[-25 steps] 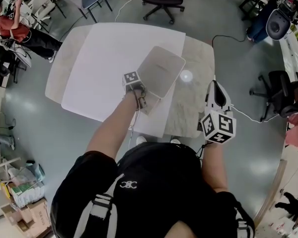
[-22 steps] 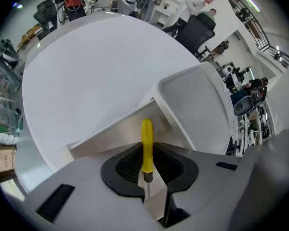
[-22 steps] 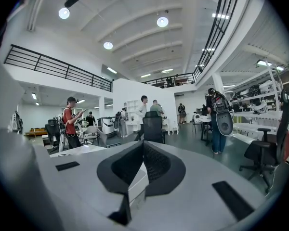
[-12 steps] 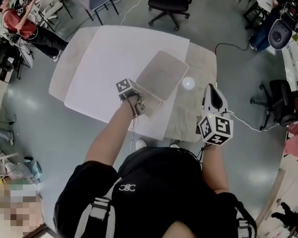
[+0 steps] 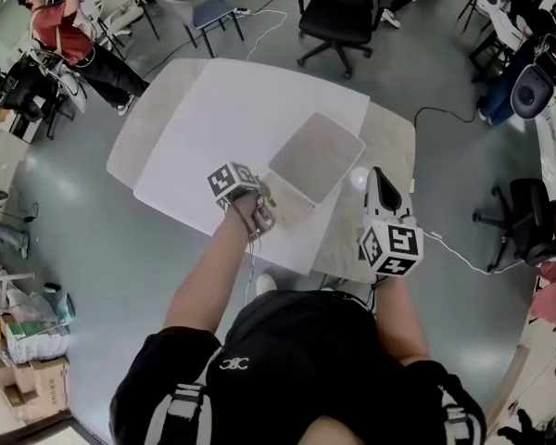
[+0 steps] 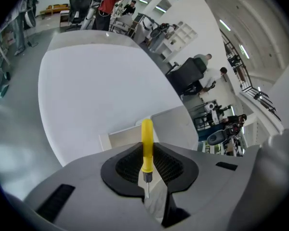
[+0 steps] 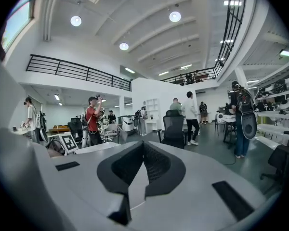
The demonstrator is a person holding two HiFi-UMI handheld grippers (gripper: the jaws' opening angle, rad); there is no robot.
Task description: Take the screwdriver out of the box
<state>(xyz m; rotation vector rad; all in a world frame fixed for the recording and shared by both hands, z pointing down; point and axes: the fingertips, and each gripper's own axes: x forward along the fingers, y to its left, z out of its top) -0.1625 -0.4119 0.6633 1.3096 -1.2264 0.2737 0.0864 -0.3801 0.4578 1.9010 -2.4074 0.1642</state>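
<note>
At the far left a person (image 5: 60, 35) in a red top stands among desks and chairs, well apart from the table (image 5: 134, 128), a pale stone top mostly covered by 1 white sheet (image 5: 232, 109). Near the table's near edge, the left gripper (image 5: 262, 213) points steeply down, its marker cube (image 5: 232, 181) facing up. Its 2 jaws are clamped on the yellow handle of the screwdriver (image 6: 147, 143), gripping it about midway. In the left gripper view the handle's rounded end points away toward the box, while the short metal tip points back at the camera. The box (image 5: 315, 156), a shallow open tray with pale walls, lies on the sheet just right of and beyond this gripper. The gripper is at the box's near-left corner, so the screwdriver sits in the jaws and not on the box floor. Further right, the right gripper (image 5: 378, 176) is held roughly level over the table's right side, near the box but not touching it. Its jaws are closed together with nothing between them. A black office chair (image 5: 338, 12) stands on the grey floor beyond the table's far edge.
</note>
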